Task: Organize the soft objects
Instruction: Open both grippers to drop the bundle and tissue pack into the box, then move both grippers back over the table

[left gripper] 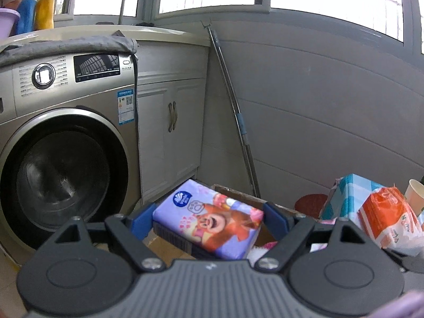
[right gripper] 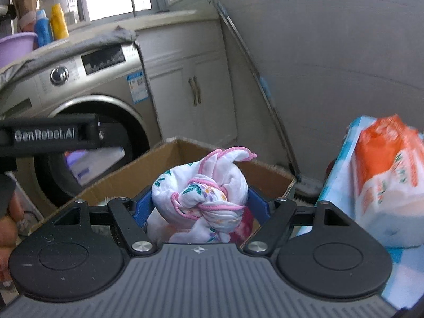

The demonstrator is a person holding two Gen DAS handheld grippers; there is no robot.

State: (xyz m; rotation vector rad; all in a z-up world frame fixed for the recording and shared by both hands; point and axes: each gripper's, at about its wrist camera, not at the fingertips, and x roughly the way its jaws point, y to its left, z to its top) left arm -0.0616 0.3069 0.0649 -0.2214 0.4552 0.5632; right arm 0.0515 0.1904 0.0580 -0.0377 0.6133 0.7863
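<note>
My left gripper is shut on a purple tissue pack with a cartoon bear print, held above an open cardboard box. My right gripper is shut on a knotted white floral cloth with pink trim, held over the same box. The left gripper's black body shows at the left of the right wrist view, with the purple pack beyond it. An orange wipes pack lies on a blue-and-white checked pack to the right; they also show in the right wrist view.
A front-loading washing machine stands at the left, beside a white cabinet. A metal pole leans in the wall corner. A paper cup stands at the far right. Detergent bottles and a purple basin sit on the counter.
</note>
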